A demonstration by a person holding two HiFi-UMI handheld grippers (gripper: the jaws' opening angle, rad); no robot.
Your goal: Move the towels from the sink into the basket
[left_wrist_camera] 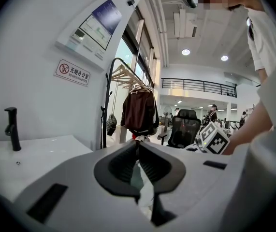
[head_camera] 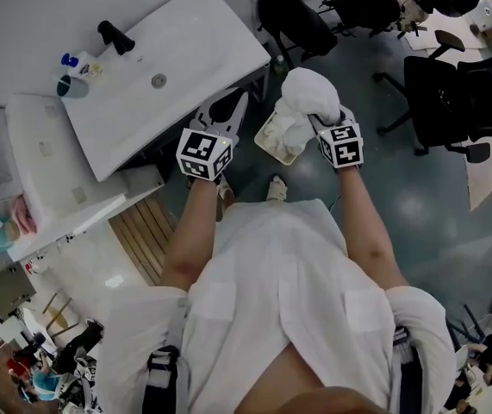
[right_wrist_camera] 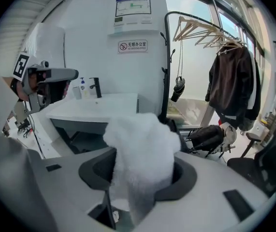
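**Towel held over the basket by the right gripper**

The towel (head_camera: 302,84) is bunched into a white lump between the jaws of the right gripper (head_camera: 312,110). The jaws are set partly apart and the cloth fills the gap from one pad to the other. How firmly it is pinched cannot be judged, as the pile hides both contact faces. From the lump, a tail of cloth hangs down along the towel's long axis. In the head view that tail is seen against the cream basket (head_camera: 263,141) on the floor. The basket lies directly beneath the held towel, so a release is judged to be what the next move calls for.

The left gripper (head_camera: 220,117) is seen beside the near edge of the sink (head_camera: 185,50), off to the basket's left. Its jaws are pressed together at the tips with nothing between them. The right hand is plainly the nearer one.

The basket's inside is largely covered by the towel. It cannot be made out whether the tail touches the basket. The basket appears in neither gripper view.
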